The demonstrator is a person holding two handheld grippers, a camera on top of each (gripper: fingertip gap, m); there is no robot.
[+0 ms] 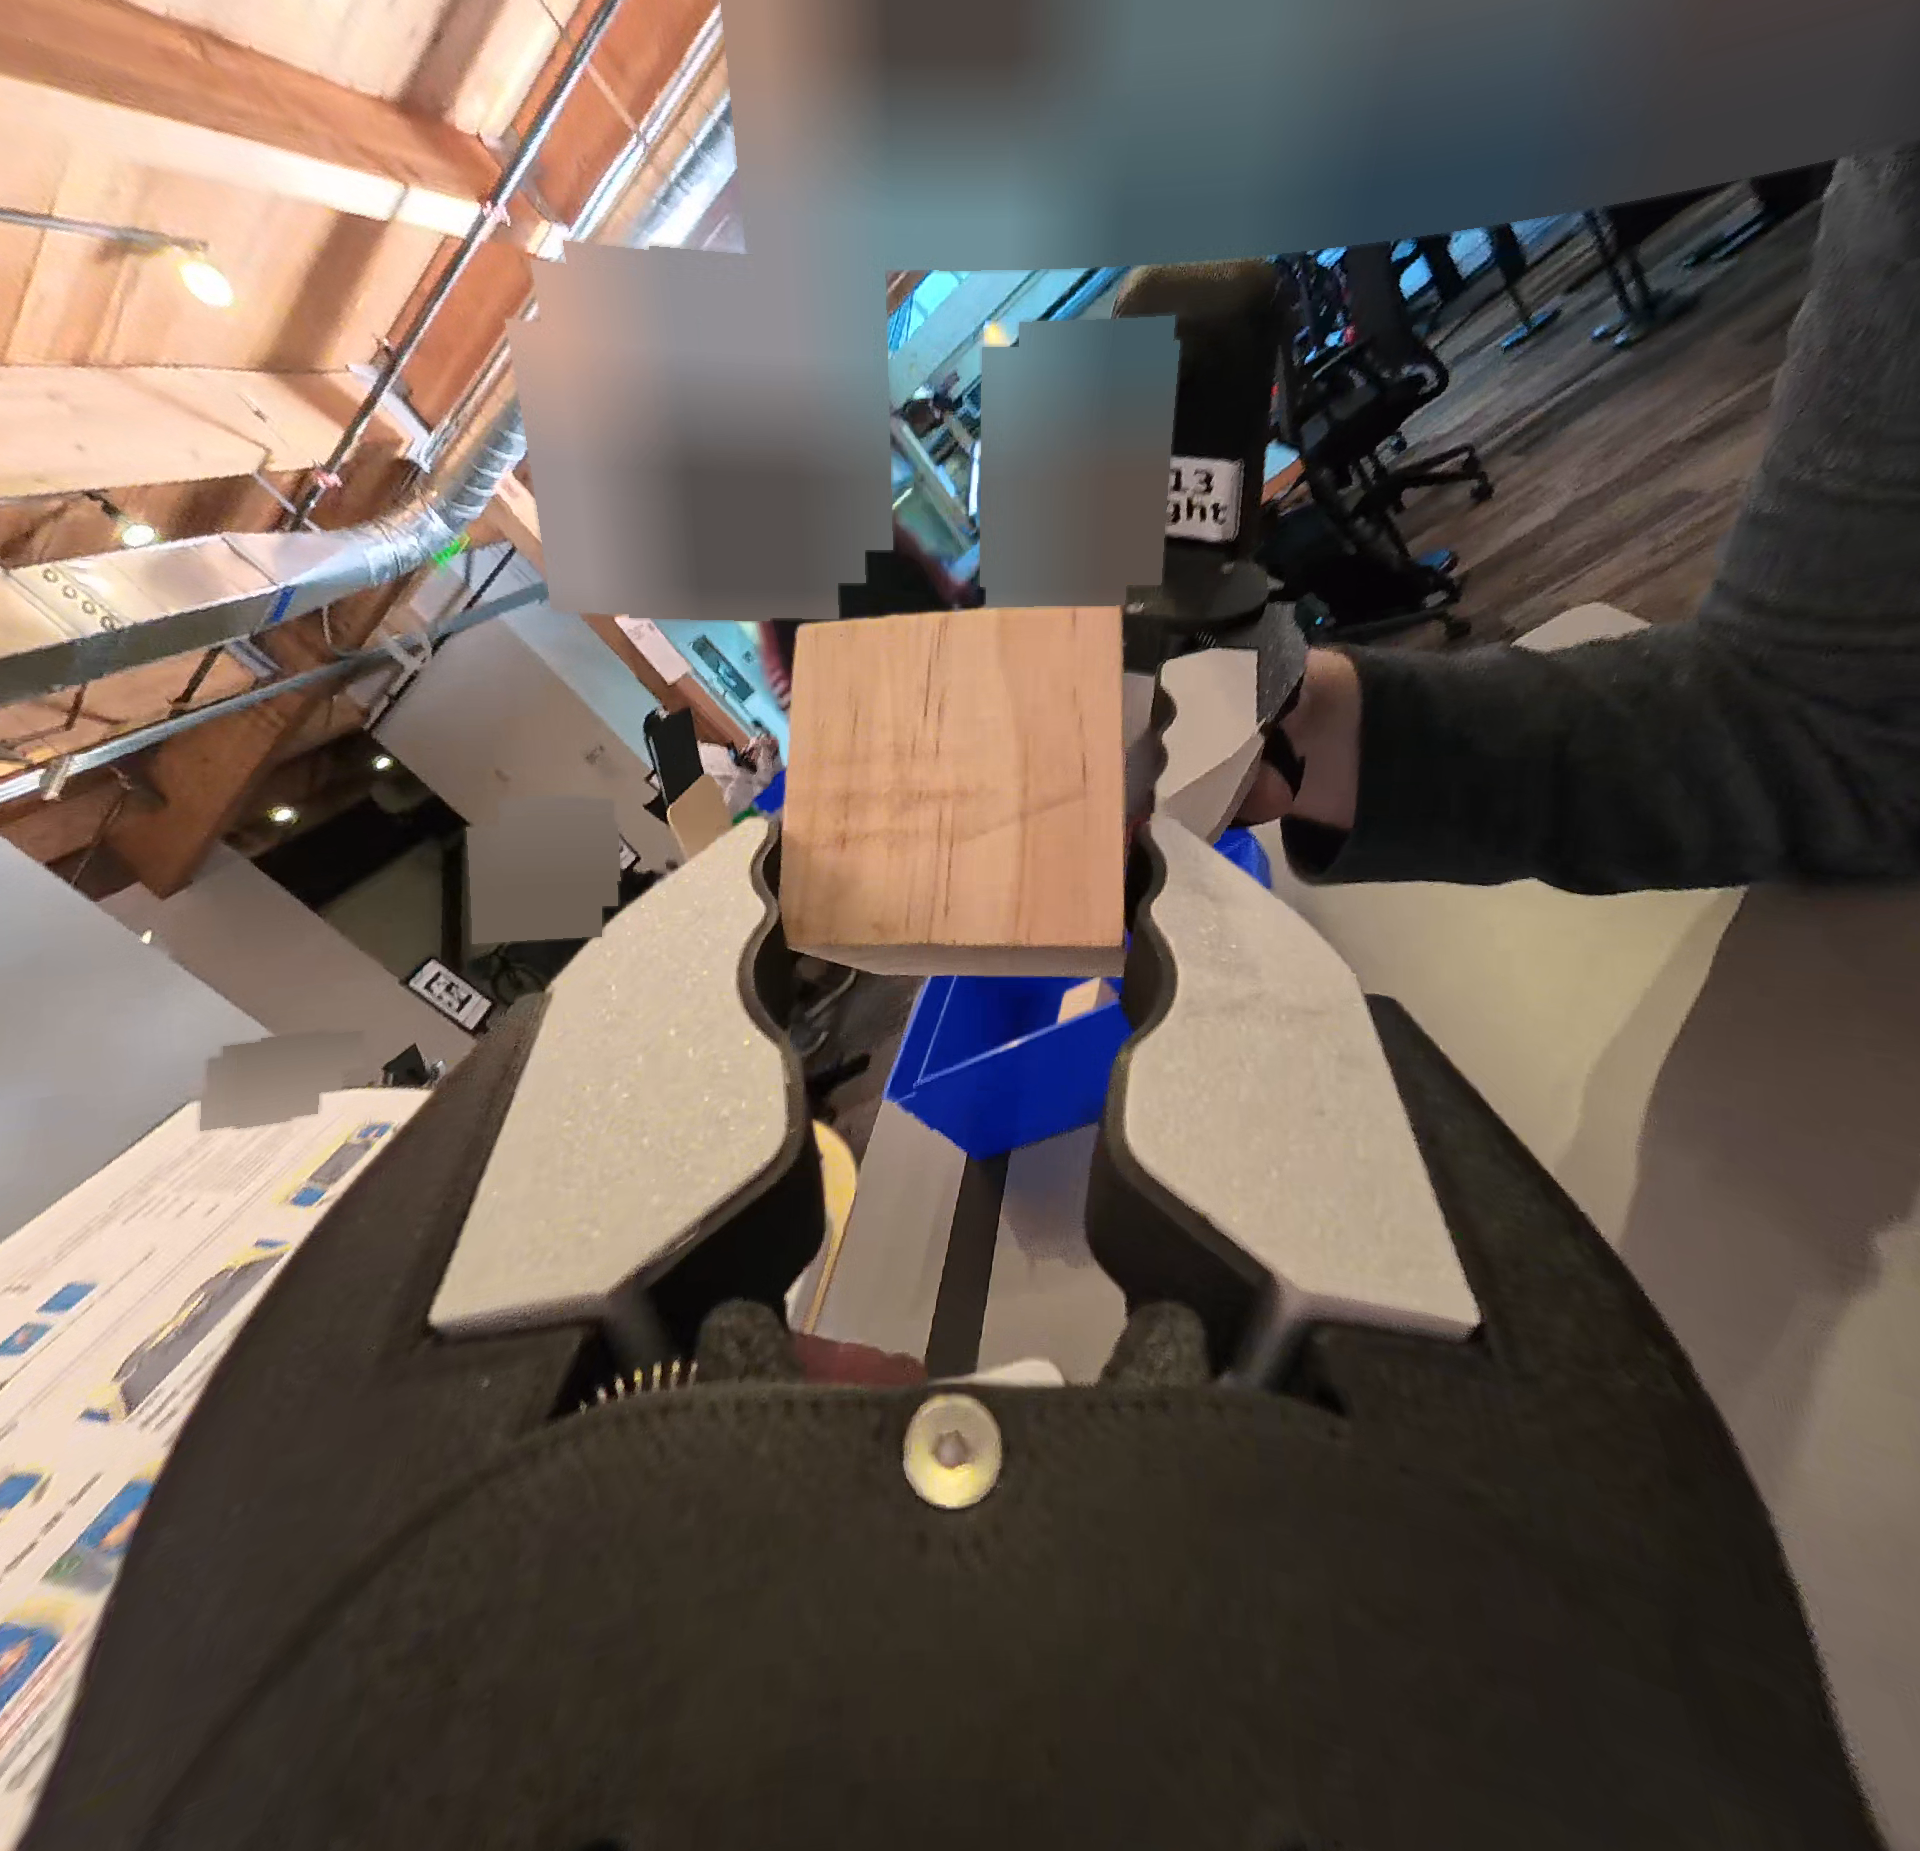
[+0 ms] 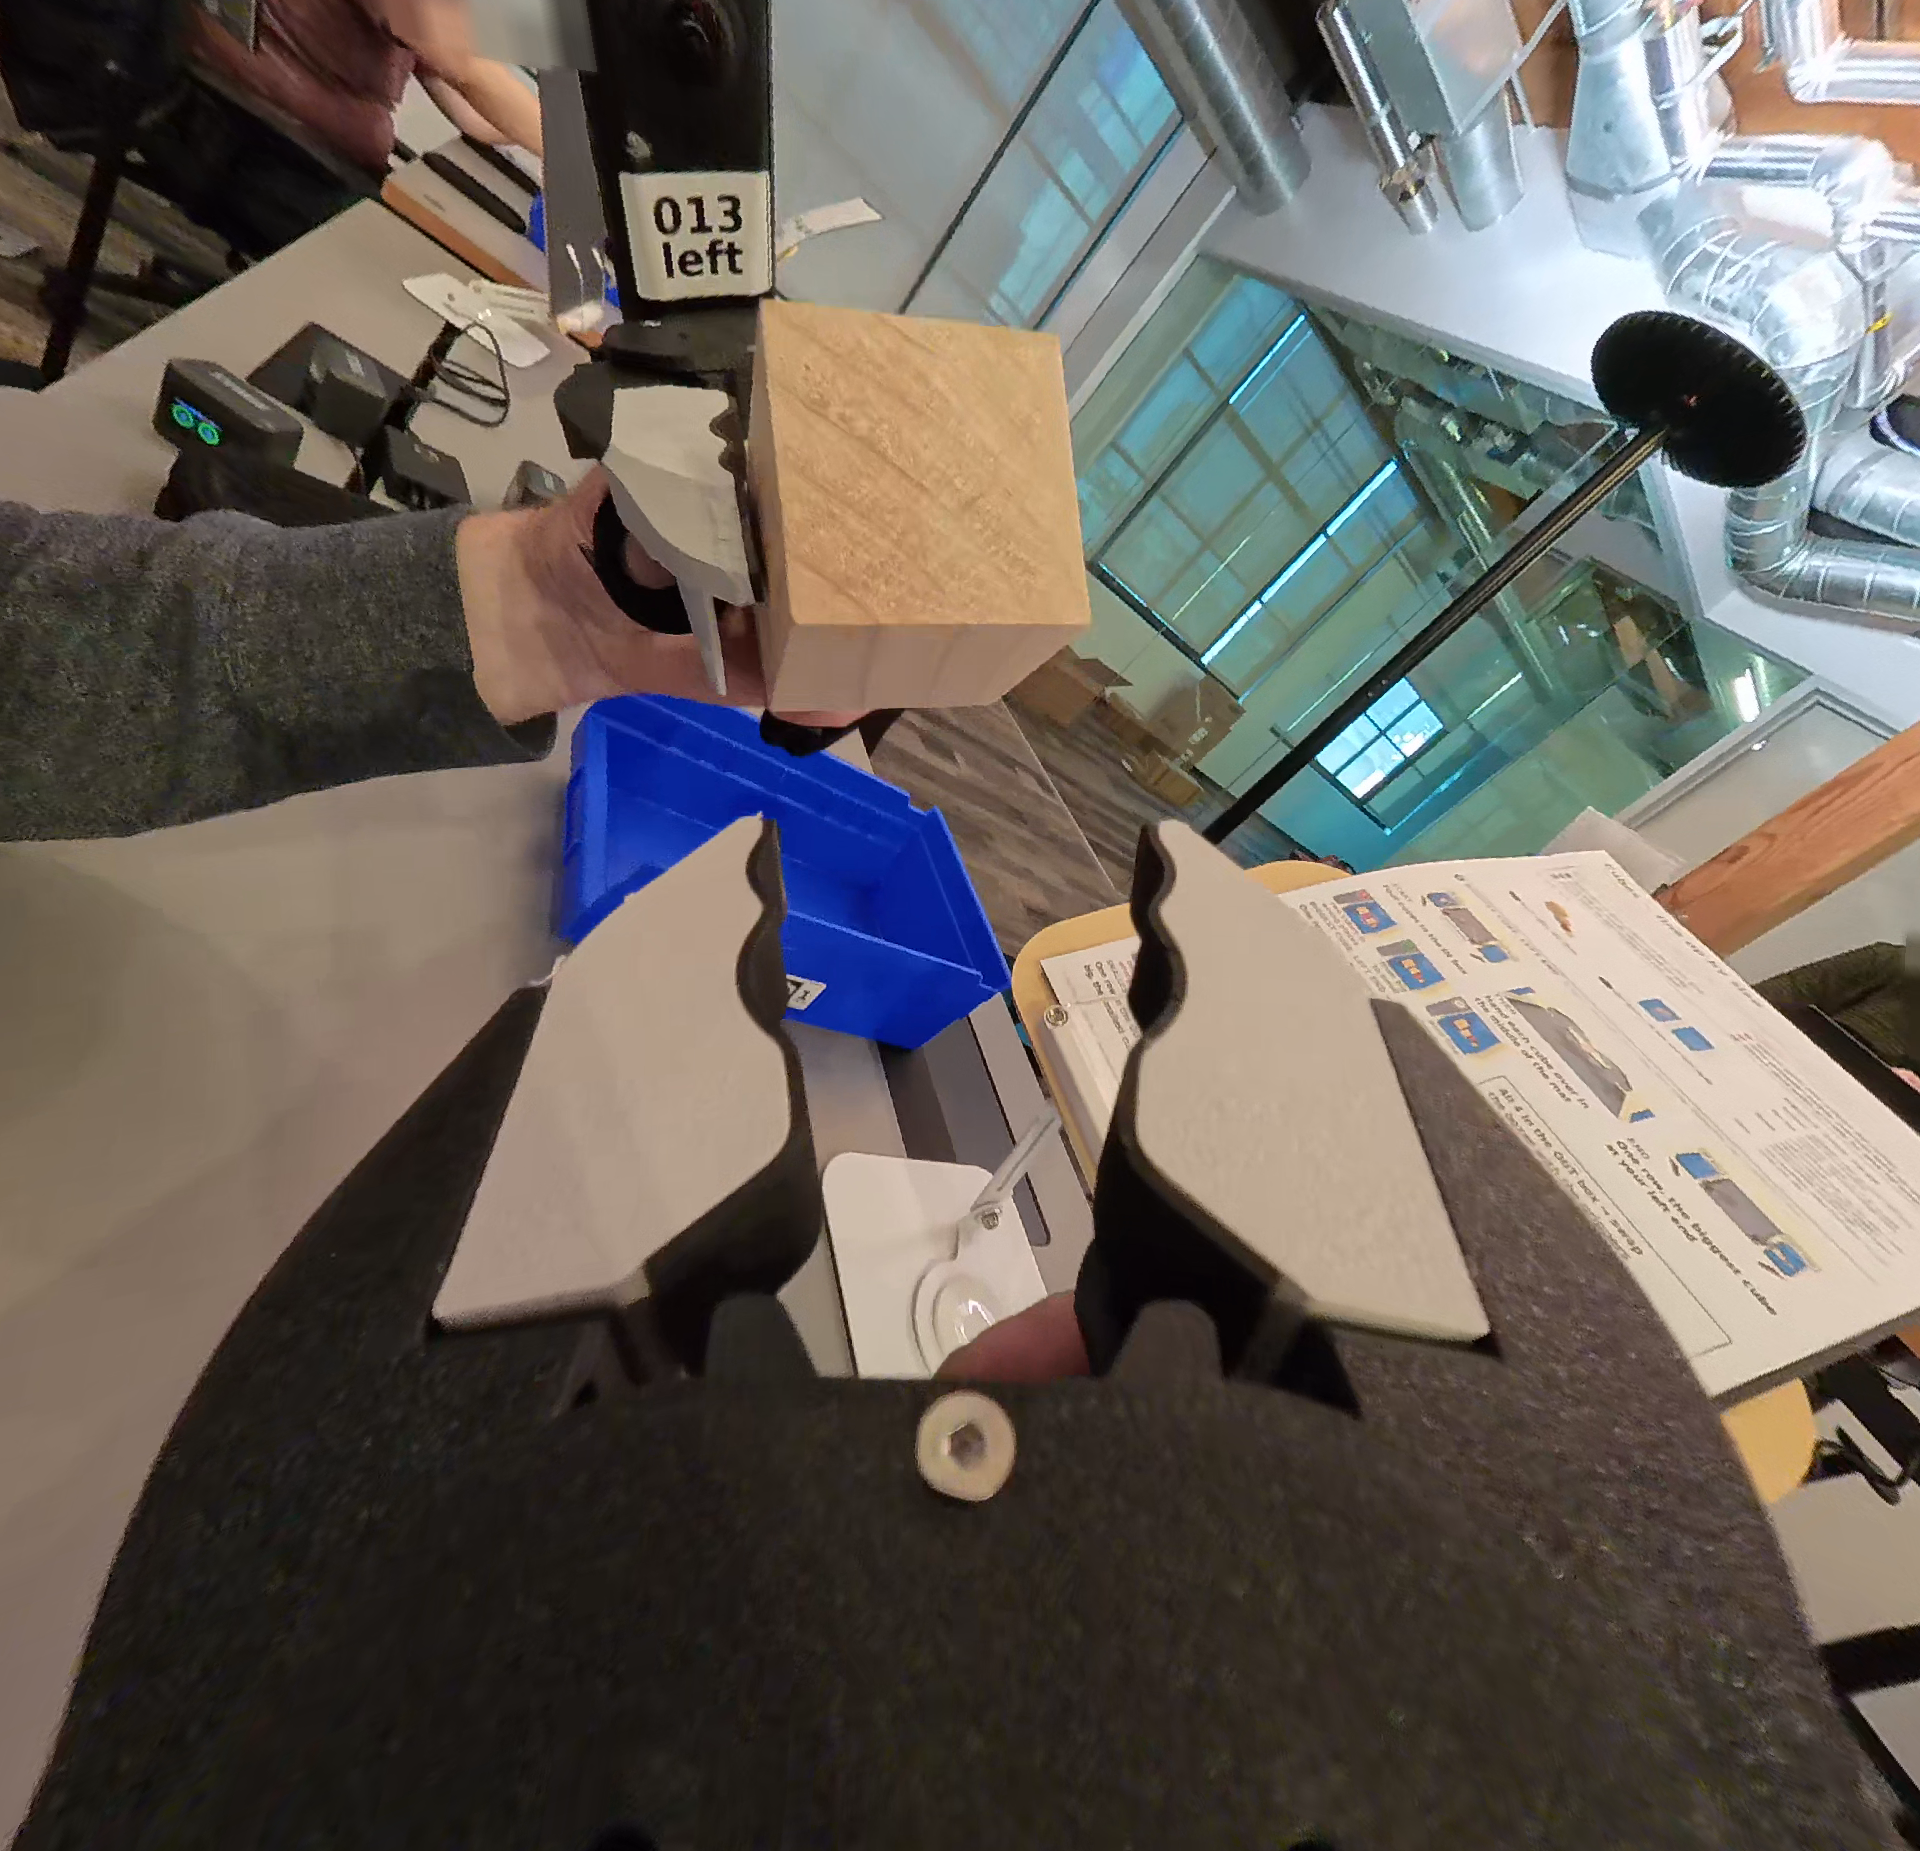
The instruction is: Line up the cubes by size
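Left hand-held gripper [image 1: 951,866] clamps a large wooden cube [image 1: 954,788] aloft above the blue bin [image 2: 831,866], whose contents are mostly hidden behind the cube in the left wrist view; right hand-held gripper [image 2: 951,866] stands wide with nothing between its fingers, over the bench [image 2: 208,970].

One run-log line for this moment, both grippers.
left gripper: shut on wooden cube, held in air | right gripper: open, nothing between fingers | blue bin: below cube
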